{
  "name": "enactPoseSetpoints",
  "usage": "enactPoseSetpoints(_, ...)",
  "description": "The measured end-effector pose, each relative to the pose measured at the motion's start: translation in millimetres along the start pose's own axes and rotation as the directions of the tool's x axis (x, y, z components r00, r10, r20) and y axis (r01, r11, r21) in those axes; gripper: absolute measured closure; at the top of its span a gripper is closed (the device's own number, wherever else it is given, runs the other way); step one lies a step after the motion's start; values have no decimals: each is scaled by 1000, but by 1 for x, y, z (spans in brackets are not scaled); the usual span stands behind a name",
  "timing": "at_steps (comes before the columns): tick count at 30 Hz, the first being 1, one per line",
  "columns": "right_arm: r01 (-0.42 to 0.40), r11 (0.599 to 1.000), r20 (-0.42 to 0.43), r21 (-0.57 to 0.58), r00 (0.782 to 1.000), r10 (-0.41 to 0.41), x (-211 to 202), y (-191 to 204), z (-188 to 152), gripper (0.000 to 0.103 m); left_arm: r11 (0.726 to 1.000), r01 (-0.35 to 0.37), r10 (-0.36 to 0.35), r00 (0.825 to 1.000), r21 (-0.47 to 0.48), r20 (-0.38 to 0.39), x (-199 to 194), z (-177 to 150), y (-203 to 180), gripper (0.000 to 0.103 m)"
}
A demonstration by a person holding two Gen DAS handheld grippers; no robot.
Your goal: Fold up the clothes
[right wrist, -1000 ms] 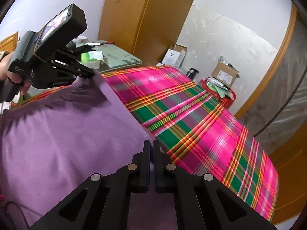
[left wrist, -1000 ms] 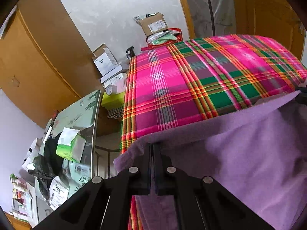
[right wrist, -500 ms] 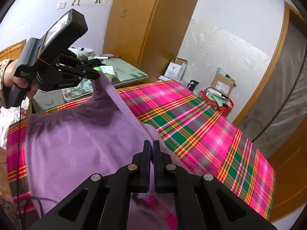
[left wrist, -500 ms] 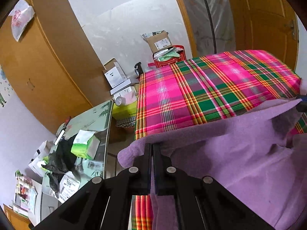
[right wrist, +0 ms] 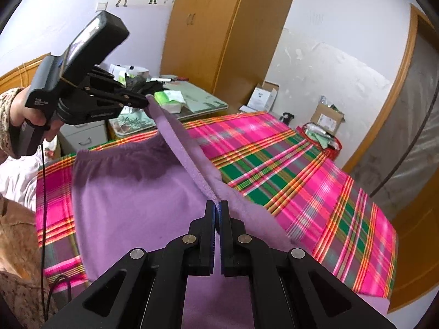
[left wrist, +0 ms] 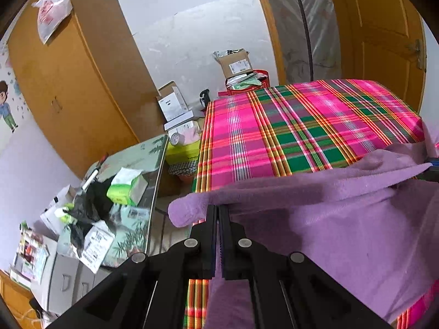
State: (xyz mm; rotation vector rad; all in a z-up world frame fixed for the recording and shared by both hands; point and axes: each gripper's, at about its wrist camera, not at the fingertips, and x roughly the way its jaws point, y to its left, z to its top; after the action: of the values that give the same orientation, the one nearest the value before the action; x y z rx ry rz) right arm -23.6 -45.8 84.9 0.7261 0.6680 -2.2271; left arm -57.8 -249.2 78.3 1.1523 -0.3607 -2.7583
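Observation:
A purple fleece garment (right wrist: 131, 192) lies partly on the pink and green plaid bedspread (right wrist: 315, 175), its far edge lifted off the bed. My left gripper (left wrist: 217, 211) is shut on one end of that edge, and it shows in the right wrist view as the black gripper (right wrist: 144, 101) a hand holds at the upper left. At the other end of the raised edge, my right gripper (right wrist: 218, 205) is shut on the purple garment (left wrist: 343, 219). The edge runs taut between both grippers above the flat part.
A glass-topped side table (left wrist: 142, 159) cluttered with a tissue pack (left wrist: 126, 186) and bags stands left of the bed. Cardboard boxes (left wrist: 236, 64) and a red basket sit at the far wall. A wooden wardrobe (right wrist: 219, 27) is behind. A person's sleeve (right wrist: 19, 274) is at lower left.
Both grippers have lifted the garment's far edge higher off the bedspread and drawn it back over the flat part. More of the plaid bedspread now shows beyond it.

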Motion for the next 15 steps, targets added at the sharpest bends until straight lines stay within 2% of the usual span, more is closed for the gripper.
enactPoseSetpoints(10,-34,999,-33,19,999,35,-6,22,-17,100,997,13,-14,1000,-78,-15,-15,-40,9,103)
enactPoseSetpoints(15,-44,999,-52,27,998,45,-6,31,-28,100,990,53,-57,998,-130,-27,-17,-54,17,103)
